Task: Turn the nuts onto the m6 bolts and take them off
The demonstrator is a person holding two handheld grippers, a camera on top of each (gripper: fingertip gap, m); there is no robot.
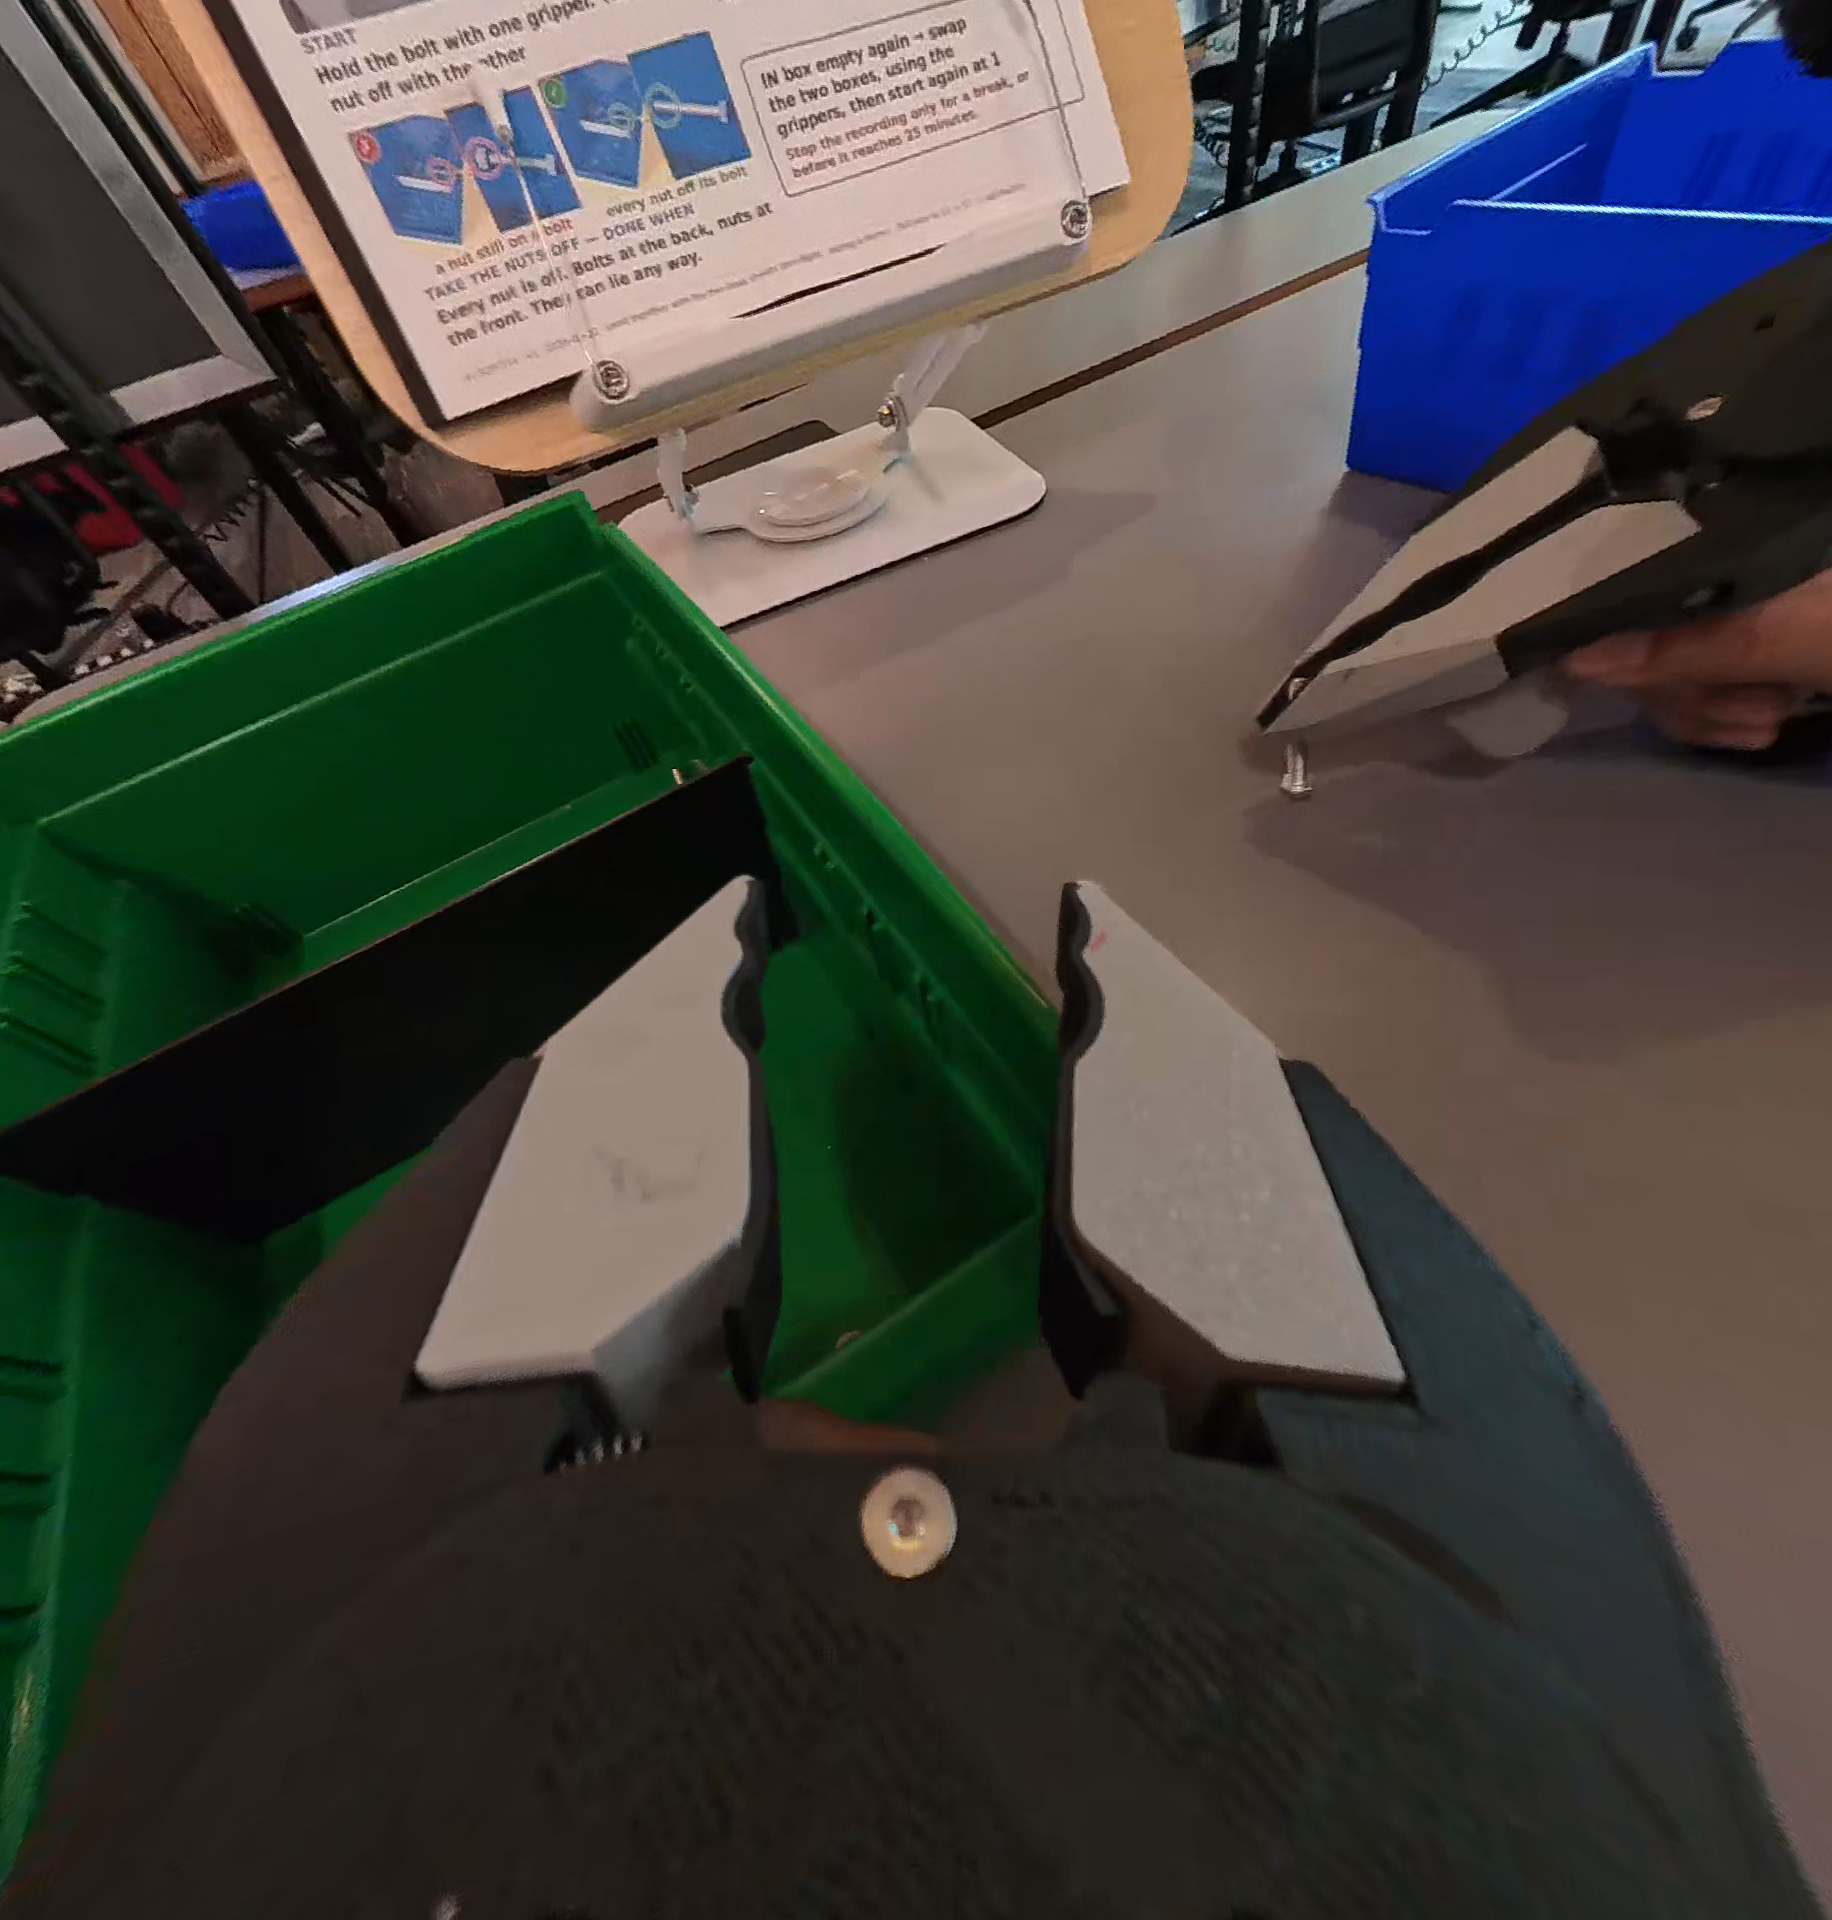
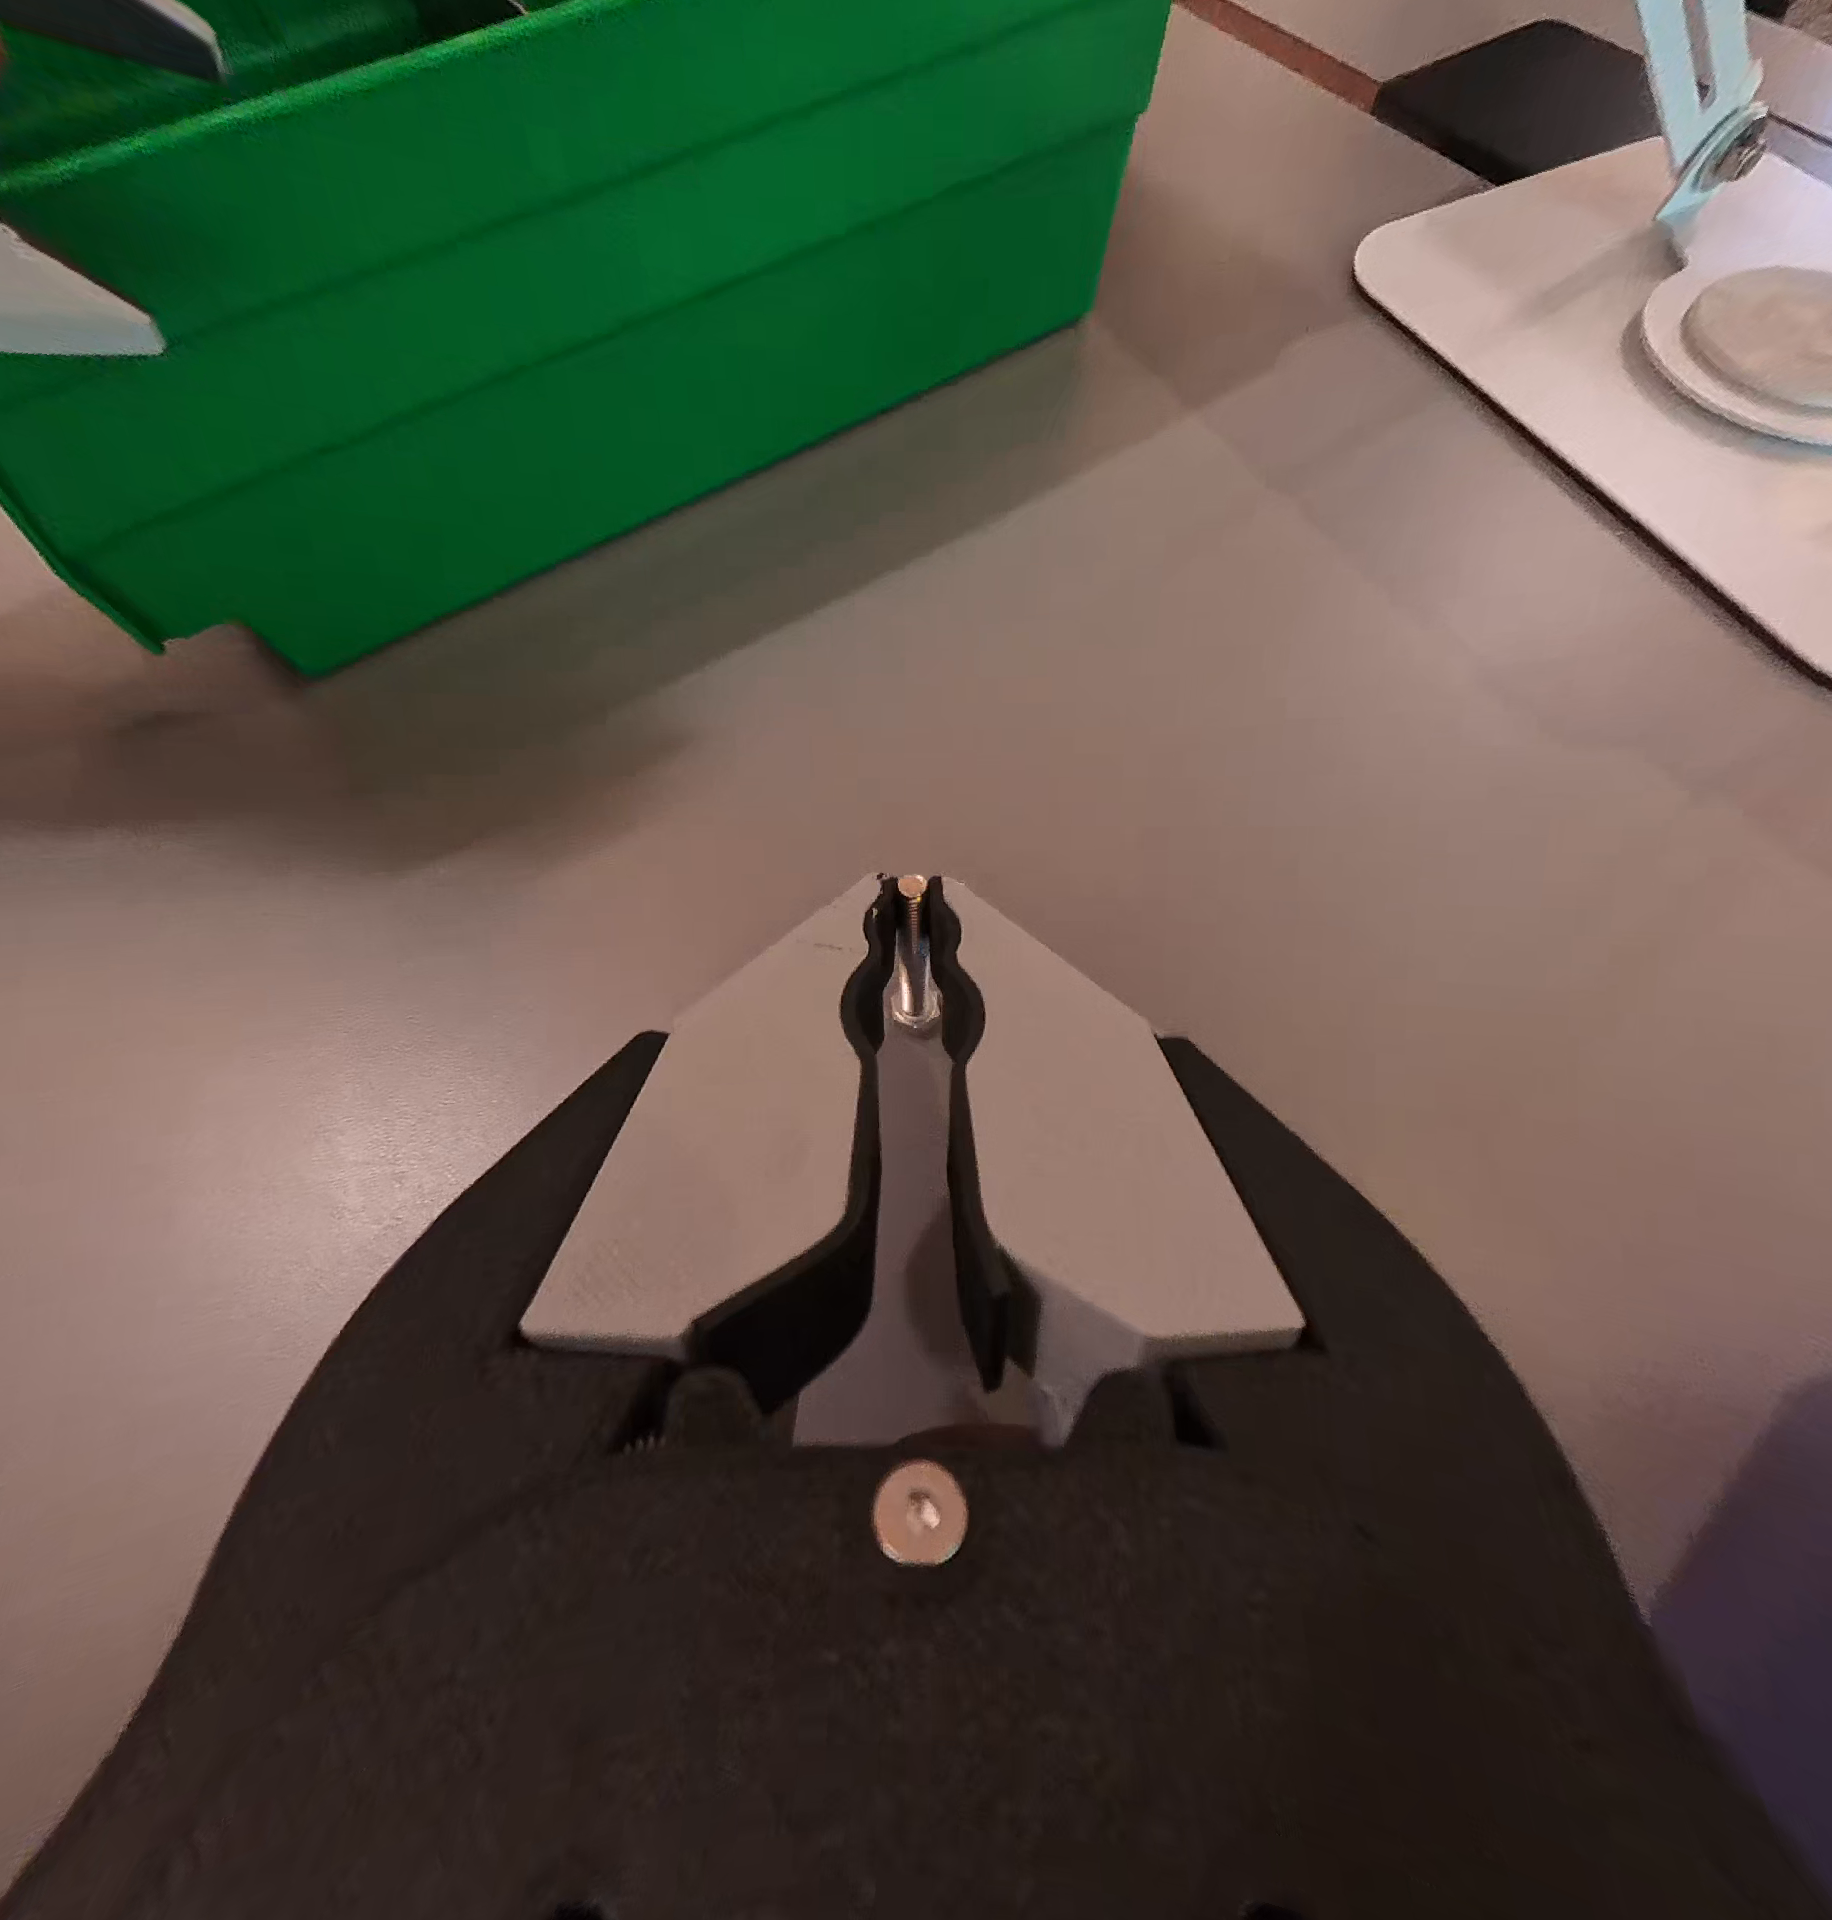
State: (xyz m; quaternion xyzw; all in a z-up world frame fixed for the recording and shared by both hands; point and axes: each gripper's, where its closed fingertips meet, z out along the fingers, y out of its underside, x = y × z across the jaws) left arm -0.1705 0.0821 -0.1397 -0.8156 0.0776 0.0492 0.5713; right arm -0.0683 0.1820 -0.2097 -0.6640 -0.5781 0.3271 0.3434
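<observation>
My left gripper [image 1: 912,904] is open and empty, with its fingers over the front compartment of the green bin [image 1: 299,727]. A black divider [image 1: 372,1018] crosses the bin, and the compartment floor between my fingers looks bare. My right gripper [image 2: 912,883] is shut on a silver bolt [image 2: 912,956], pinched at the fingertips low over the grey table. The bolt's threaded end points up and its wider hex end points down. In the left wrist view the right gripper [image 1: 1281,707] is to the right, with the bolt [image 1: 1294,774] hanging below its tips. I cannot tell whether a nut is on it.
A blue bin [image 1: 1577,270] stands at the back right. An instruction board on a white stand [image 1: 839,488] is behind the green bin; its base [image 2: 1577,395] shows in the right wrist view. The green bin's side wall [image 2: 579,364] is ahead-left of the right gripper, with grey table [image 1: 1203,520] between. There is about 15 cm between the tips of the two grippers.
</observation>
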